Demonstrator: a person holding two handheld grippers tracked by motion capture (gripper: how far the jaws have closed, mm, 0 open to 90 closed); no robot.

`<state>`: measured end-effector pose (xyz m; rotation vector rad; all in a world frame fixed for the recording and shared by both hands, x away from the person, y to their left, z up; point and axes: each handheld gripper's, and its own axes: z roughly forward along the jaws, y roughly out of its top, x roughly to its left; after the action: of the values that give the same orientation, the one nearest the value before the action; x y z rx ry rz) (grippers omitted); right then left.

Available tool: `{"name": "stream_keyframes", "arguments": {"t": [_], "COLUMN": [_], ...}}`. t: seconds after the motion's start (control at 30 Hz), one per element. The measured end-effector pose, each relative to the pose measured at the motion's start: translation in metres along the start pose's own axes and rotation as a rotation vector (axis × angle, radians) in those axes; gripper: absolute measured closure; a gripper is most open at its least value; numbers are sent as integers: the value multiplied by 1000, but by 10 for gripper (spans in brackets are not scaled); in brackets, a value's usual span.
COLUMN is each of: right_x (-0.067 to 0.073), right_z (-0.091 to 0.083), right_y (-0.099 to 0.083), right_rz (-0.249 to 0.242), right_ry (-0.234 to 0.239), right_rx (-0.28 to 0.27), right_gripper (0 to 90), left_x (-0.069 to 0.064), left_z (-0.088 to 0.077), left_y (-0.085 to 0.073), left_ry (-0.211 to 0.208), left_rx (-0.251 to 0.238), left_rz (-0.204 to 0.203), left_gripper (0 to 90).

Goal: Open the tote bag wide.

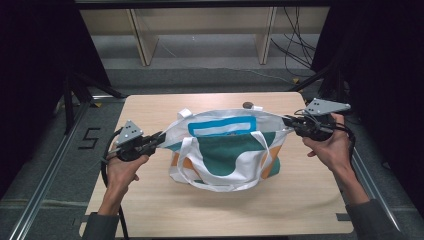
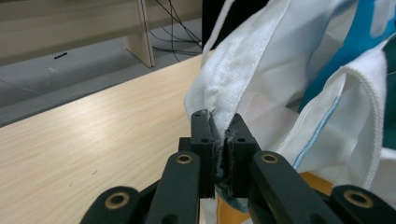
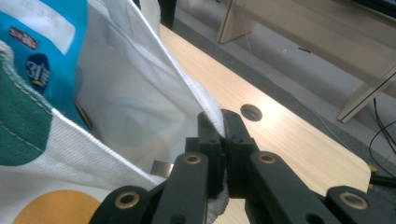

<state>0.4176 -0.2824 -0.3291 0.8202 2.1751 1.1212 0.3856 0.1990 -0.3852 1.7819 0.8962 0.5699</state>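
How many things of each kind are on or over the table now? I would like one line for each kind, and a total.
Tote bag: 1, white with teal, blue and orange print
Bag handles: 2 white straps
Left gripper and right gripper: 2, each shut on the bag's rim
Table: 1, light wood
Total: 6

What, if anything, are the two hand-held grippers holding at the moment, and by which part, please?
Both hold the tote bag. The left hand-held gripper pinches the white rim at one end of its mouth, and the right hand-held gripper pinches the rim at the opposite end.
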Motion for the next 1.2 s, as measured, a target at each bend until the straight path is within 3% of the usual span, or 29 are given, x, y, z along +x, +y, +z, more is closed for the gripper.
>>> {"name": "stream_keyframes", "arguments": {"t": [0.33,0.4,0.47,0.5,0.57,0.63,0.77,0.83,0.93,1.0,1.03,1.13,1.17,1.2], "right_x": [2,3,1,0,-1,0,0,-1,-1,0,1,0,2,4], "right_z": [10,11,14,15,15,19,24,26,28,30,31,34,35,39], "right_y": [-12,-15,-20,-25,-27,-35,-42,-45,-49,-52,-55,-59,-62,-68], "right_rz": [7,23,17,40,32,63,44,56,45,71,72,53,77,92], "right_ry": [9,20,4,32,20,20,14,29,19,30,27,32,45,49], "right_rx": [35,57,45,69,69,74,91,108,96,118,125,126,145,164], "right_gripper": [883,883,883,883,883,883,883,883,883,883,883,882,883,883], "left_x": [2,2,2,2,1,0,-2,-2,-4,-3,-5,-6,-7,-7], "left_z": [23,27,31,32,36,39,45,47,50,52,54,59,60,63], "left_y": [-17,-20,-24,-26,-28,-30,-34,-36,-39,-40,-42,-46,-48,-50], "left_ry": [-29,-26,-35,-37,-43,-51,-54,-64,-72,-84,-87,-94,-93,-96], "left_rx": [73,103,106,115,125,129,162,181,175,205,193,214,210,230], "left_rz": [-21,-2,-24,-21,-17,-17,1,11,5,23,4,15,4,20], "left_gripper": [838,837,836,834,834,833,830,830,829,829,828,828,828,828]}}
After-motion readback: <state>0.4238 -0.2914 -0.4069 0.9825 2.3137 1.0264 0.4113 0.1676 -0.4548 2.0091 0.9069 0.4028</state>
